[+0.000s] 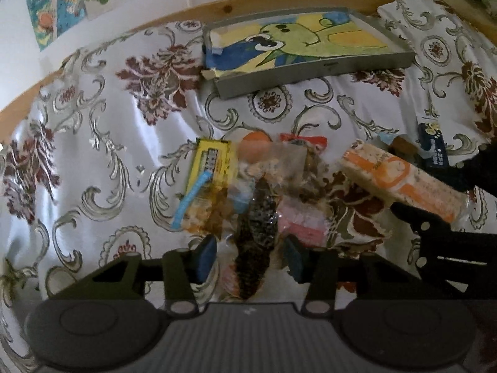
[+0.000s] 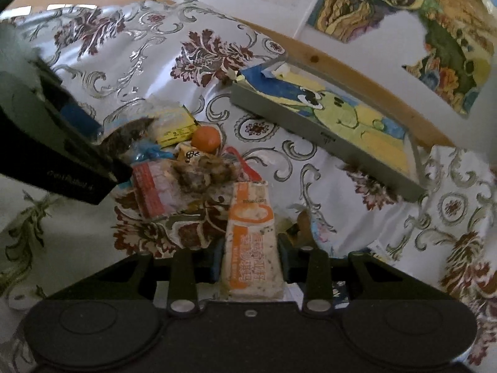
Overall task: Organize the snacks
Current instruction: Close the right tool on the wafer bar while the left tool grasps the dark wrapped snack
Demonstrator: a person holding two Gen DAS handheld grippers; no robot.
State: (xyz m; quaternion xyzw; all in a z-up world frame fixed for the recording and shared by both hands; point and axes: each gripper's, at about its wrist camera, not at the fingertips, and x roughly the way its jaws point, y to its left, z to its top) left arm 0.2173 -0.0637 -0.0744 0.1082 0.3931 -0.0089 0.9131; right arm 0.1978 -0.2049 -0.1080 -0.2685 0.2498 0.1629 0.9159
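My left gripper (image 1: 250, 248) is shut on a dark speckled snack packet (image 1: 256, 227) in clear wrap, at the near end of a snack pile. In the right wrist view the same packet (image 2: 127, 133) sticks out from the left gripper (image 2: 105, 146). My right gripper (image 2: 250, 245) is shut on a long orange-and-white snack packet (image 2: 251, 233). That packet (image 1: 400, 177) lies tilted to the right of the pile, with the right gripper (image 1: 416, 217) at its near end. The pile holds a yellow box (image 1: 211, 161), an orange round piece (image 1: 254, 147) and a pink packet (image 1: 306, 227).
A shallow grey tray (image 1: 313, 76), lined with a green-and-yellow bird picture, sits at the back of the floral tablecloth (image 1: 102, 143); in the right wrist view the tray (image 2: 323, 136) lies to the right. A dark blue packet (image 1: 431, 146) lies far right. Painted pictures hang on the wall behind.
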